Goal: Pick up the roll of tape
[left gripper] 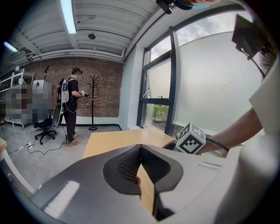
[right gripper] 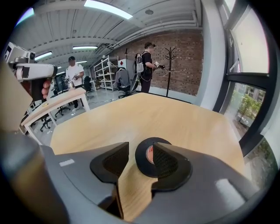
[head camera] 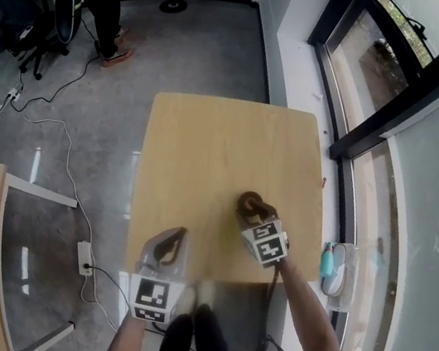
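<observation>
My right gripper (right gripper: 141, 147) has its two dark ribbed jaws standing well apart, with nothing pressed between the pads. The black roll of tape (right gripper: 141, 164) lies flat on the pale wooden table (right gripper: 175, 118) right at the tips. Its left wall shows in the gap between the jaws, while the rest of the ring and most of its reddish core sit behind the right-hand jaw. I cannot tell whether that jaw tip is already down in the hole or only hanging above it.

From the head view, the right gripper (head camera: 250, 205) points down at the near half of the table (head camera: 222, 145), somewhat toward its right side. Its marker cube (head camera: 266, 243) is turned toward me.

My left gripper (left gripper: 140, 149) has its jaws together at the tips and carries nothing. It hangs at the table's near left edge (head camera: 168, 242), apart from the roll, and plays no part here.

I judge this as the approach step: the jaws are open over the roll, and the grasp is not yet made. Next I need to settle the tips down to table level so one jaw sits inside the core and the other outside the left wall. Then I can close firmly on that wall before lifting. If the tips come down on top of the ring instead, I expect the roll to skid on the smooth wood, so the alignment must be right first.
</observation>
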